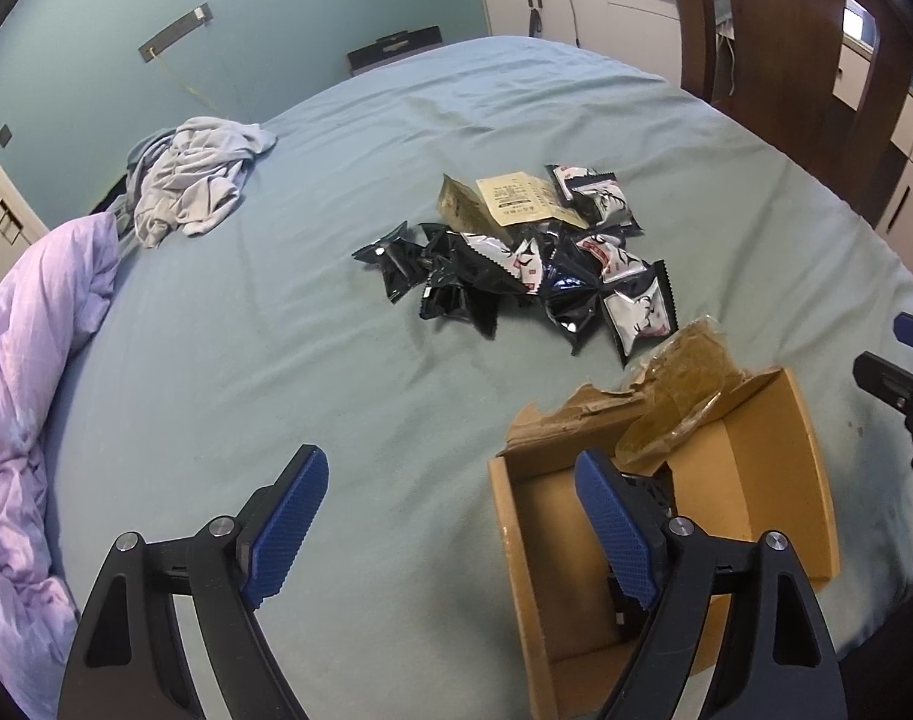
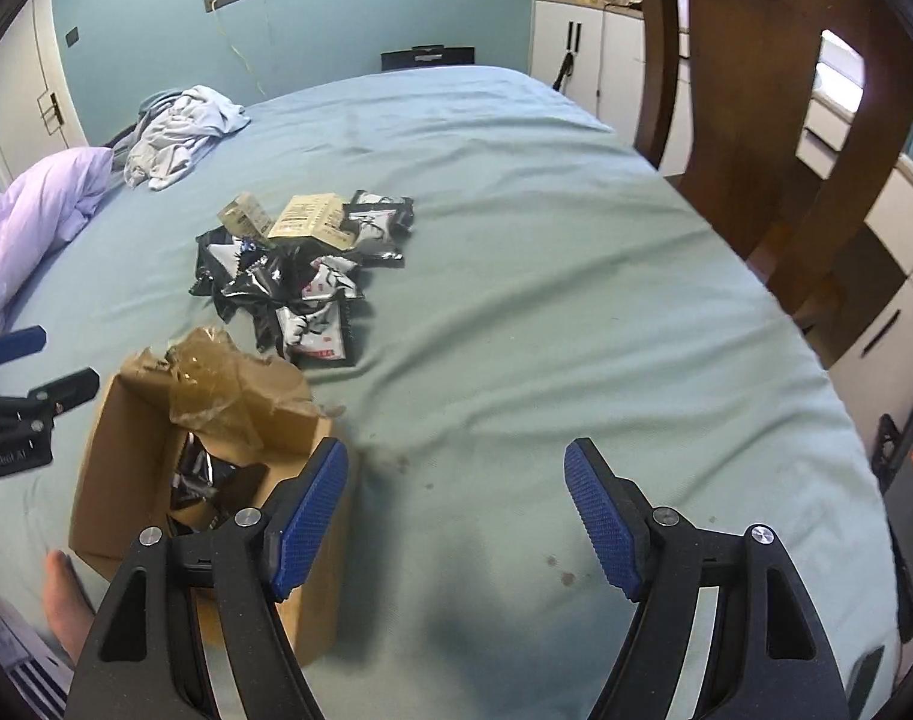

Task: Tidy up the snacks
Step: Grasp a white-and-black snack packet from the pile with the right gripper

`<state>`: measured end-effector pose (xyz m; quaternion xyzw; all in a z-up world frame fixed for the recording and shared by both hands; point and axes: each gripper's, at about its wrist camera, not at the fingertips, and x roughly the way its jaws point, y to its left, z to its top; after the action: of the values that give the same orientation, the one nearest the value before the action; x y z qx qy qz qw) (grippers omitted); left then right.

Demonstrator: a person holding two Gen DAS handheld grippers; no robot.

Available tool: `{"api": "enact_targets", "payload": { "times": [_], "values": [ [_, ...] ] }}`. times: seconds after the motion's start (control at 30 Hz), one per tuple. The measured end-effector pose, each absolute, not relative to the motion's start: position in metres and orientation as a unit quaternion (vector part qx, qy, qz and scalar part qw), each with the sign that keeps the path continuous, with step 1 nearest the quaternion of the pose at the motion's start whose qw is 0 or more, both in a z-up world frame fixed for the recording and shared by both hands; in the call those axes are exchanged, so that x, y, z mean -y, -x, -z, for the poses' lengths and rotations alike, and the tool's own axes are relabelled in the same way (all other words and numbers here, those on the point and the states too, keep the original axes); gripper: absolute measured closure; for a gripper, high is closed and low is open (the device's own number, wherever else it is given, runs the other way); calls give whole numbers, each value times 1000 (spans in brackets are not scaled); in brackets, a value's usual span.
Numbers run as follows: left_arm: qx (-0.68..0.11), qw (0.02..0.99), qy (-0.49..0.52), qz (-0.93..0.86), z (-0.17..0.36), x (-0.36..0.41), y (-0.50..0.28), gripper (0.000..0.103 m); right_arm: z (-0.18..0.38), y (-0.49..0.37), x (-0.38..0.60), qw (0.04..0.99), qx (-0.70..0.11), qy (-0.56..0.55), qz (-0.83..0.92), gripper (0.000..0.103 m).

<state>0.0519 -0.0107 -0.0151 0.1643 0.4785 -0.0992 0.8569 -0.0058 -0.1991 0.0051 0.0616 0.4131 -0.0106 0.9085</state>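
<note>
A heap of black-and-white snack packets (image 1: 534, 264) with two tan packets on top lies on the green bed sheet (image 1: 276, 360); it also shows in the right wrist view (image 2: 300, 276). An open cardboard box (image 1: 756, 480) with torn flaps and crumpled brown tape stands nearer to me; in the right wrist view the box (image 2: 126, 468) holds some black packets (image 2: 198, 480). My left gripper (image 1: 450, 522) is open and empty, its right finger over the box. My right gripper (image 2: 456, 516) is open and empty, to the right of the box.
A crumpled pale blue garment (image 1: 192, 180) and a lilac quilt (image 1: 24, 390) lie at the left of the bed. A brown wooden chair (image 2: 786, 120) stands at the right beside white cabinets (image 2: 582, 60). A bare foot (image 2: 66, 600) shows beside the box.
</note>
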Motion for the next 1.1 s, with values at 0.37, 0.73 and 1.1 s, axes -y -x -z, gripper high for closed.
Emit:
{"api": "enact_targets", "payload": {
  "times": [0.37,0.73,1.1],
  "values": [
    [-466,856,-193,113,16,34,-53,14,5,-19,218,912,-407,-52,-7,29],
    [-469,855,-185,119,13,36,-57,10,5,-31,233,912,-403,-78,-9,29],
    [-479,857,-153,110,9,25,-65,9,26,-80,240,896,-427,-107,-51,29]
  ]
}}
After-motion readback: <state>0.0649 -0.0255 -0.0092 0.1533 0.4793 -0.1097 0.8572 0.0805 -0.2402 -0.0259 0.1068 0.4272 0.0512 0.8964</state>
